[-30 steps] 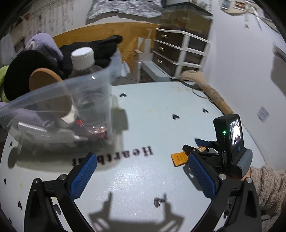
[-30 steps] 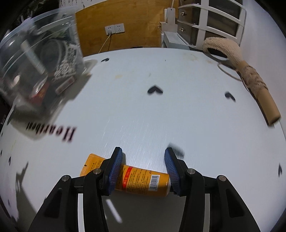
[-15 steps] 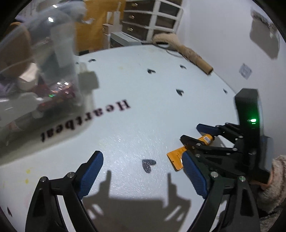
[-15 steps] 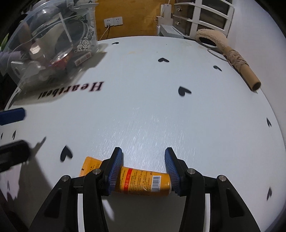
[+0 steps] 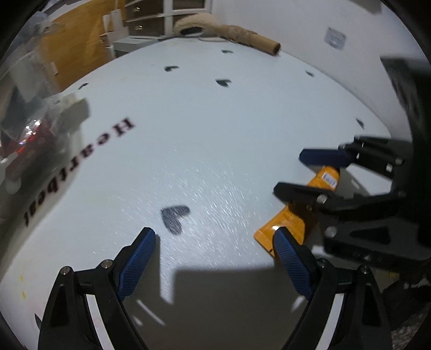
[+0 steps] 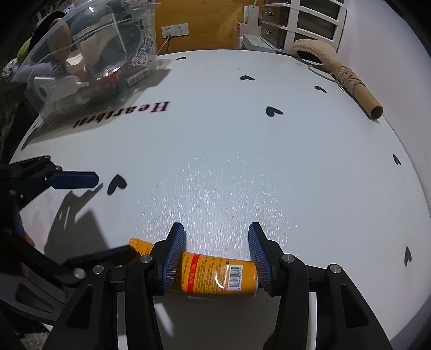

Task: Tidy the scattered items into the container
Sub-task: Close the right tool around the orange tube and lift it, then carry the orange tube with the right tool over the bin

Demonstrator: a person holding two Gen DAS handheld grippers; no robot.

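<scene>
An orange tube (image 6: 215, 274) lies on the white round table (image 6: 242, 161), crosswise under my right gripper (image 6: 216, 253). The right gripper's jaws are open, one on each side of the tube's middle, apart from it. The tube also shows in the left wrist view (image 5: 293, 218), under the right gripper (image 5: 301, 172). My left gripper (image 5: 215, 261) is open and empty, low over the table, its right pad close to the tube's flat end. The clear plastic container (image 6: 89, 62), full of several items, stands at the table's far left.
A beige fuzzy thing on a cardboard tube (image 6: 342, 72) lies at the table's far right edge. White drawers (image 6: 301, 24) and a wooden panel (image 6: 194, 24) stand beyond the table. Black hearts and the word "Heartbeat" (image 6: 121, 115) are printed on the tabletop.
My left gripper has swung away from the container and moved down toward the tube's flat end. The right gripper stays open over the tube.
</scene>
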